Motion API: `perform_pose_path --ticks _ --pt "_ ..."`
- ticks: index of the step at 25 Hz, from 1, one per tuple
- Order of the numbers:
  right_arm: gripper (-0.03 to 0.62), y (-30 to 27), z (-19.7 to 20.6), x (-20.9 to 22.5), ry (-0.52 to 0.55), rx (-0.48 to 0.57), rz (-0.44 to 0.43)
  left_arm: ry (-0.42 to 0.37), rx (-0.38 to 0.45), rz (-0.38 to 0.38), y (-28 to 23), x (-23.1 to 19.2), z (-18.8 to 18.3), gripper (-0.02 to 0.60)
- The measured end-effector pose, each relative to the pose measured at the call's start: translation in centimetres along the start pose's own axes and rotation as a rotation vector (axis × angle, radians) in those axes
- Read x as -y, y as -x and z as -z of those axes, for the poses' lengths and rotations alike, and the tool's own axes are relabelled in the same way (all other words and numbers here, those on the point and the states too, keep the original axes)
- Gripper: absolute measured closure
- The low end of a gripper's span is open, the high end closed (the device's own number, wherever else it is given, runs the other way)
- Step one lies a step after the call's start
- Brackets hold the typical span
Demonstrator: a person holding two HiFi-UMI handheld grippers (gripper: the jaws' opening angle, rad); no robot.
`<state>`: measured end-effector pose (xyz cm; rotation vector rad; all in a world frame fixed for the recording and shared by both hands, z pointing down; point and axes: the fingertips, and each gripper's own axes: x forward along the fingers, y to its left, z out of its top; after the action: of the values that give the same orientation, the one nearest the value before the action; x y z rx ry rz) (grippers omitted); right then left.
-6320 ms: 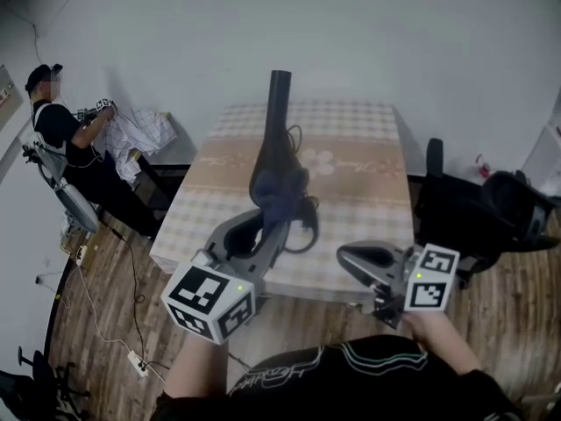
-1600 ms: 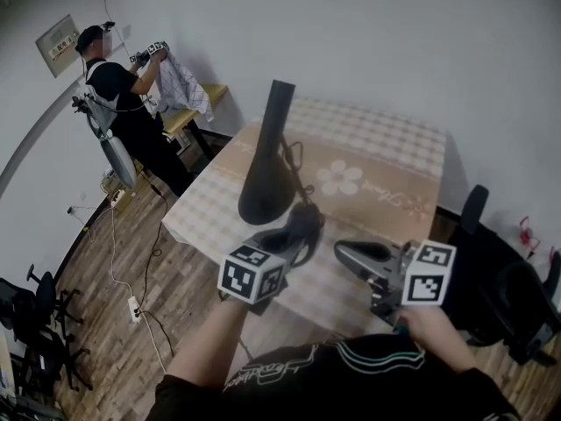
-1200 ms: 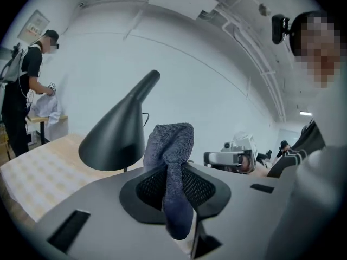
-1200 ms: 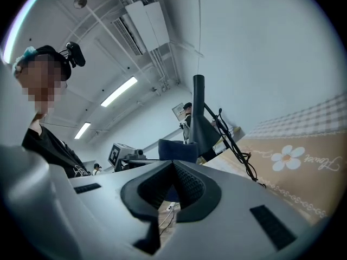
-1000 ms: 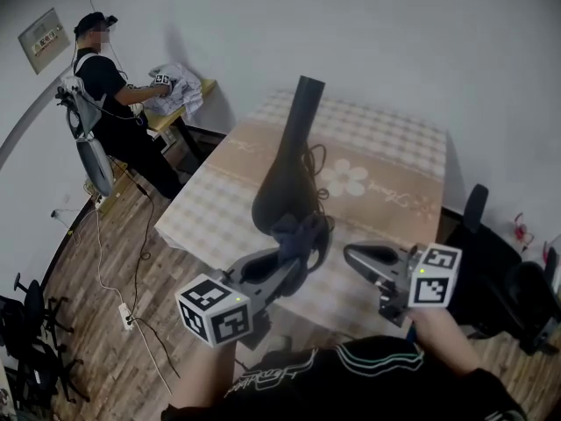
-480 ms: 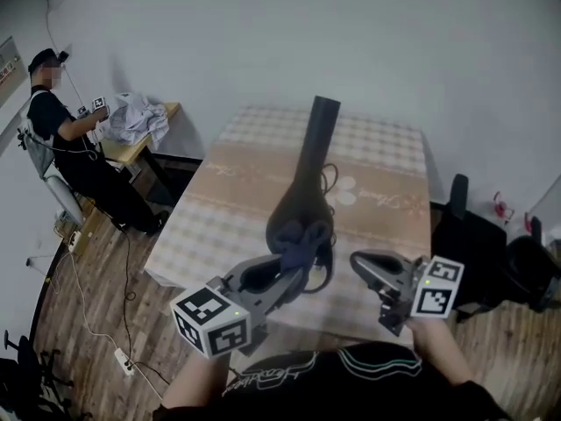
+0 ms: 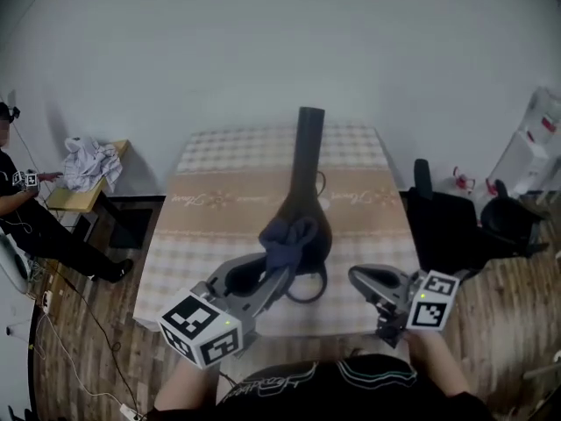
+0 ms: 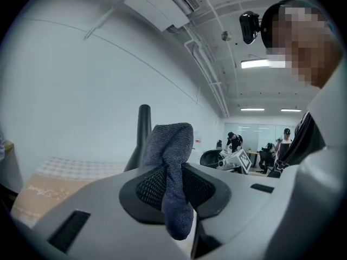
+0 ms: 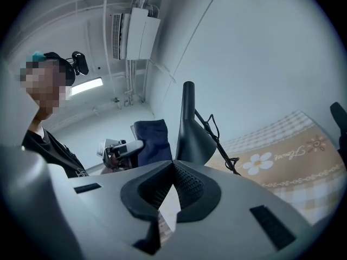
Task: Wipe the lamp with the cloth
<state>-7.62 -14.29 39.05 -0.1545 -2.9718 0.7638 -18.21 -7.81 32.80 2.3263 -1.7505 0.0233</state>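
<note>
A black lamp (image 7: 302,202) with a tall neck and a wide bulbous lower part stands on the checked table (image 7: 210,196). My left gripper (image 7: 280,268) is shut on a dark blue cloth (image 7: 286,238), which presses against the front left of the lamp's wide part. In the left gripper view the cloth (image 8: 170,167) sticks up between the jaws of that gripper (image 8: 174,191), with the lamp (image 8: 142,131) just behind. My right gripper (image 7: 359,279) hovers at the table's near right edge, shut and empty. In its own view the right gripper (image 9: 172,168) faces the lamp (image 9: 190,131) and cloth (image 9: 153,140).
The lamp's black cord (image 7: 308,288) loops on the table near the front edge. A black office chair (image 7: 447,226) stands right of the table. At the far left are a person (image 7: 10,196) and a small bench with clothes (image 7: 86,167). A white wall lies behind.
The head view has swung towards the right. My left gripper has risen with the cloth and now holds it against the lamp's wide part. The right gripper has barely moved.
</note>
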Motion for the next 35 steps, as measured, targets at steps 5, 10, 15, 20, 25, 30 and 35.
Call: perform_pose_path --ticks 5,10,15,20,25,30,35 --pt "0.583 0.4 0.9 -1.4 -0.001 0.027 0.074 -0.111 0.047 -0.007 1.3 -1.5 -3.7 0.511" --pt "0.583 0.7 -0.1 -2.5 0.034 0.048 0.113 -0.264 0.094 -0.021 1.7 -2.1 -8.4 0.51" --pt "0.583 0.8 -2.9 -3.1 0.116 0.056 0.131 -0.35 0.103 -0.046 0.4 -3.1 -11.5 0.511" --pt "0.583 0.7 -4.9 -2.9 0.156 0.067 0.135 -0.482 0.087 -0.105 -2.2 -4.7 -14.2 0.511" --pt "0.583 0.9 -4.8 -1.9 0.154 0.052 0.133 -0.586 0.052 -0.17 -5.0 -6.4 -16.1 0.511" --pt "0.583 1.6 -4.7 -0.3 0.122 0.05 0.149 -0.627 0.034 -0.18 -7.4 -7.4 -17.2 0.511" --pt "0.583 1.9 -4.7 0.5 0.112 0.052 0.151 -0.666 0.003 -0.18 -9.2 -8.2 -17.1 0.511"
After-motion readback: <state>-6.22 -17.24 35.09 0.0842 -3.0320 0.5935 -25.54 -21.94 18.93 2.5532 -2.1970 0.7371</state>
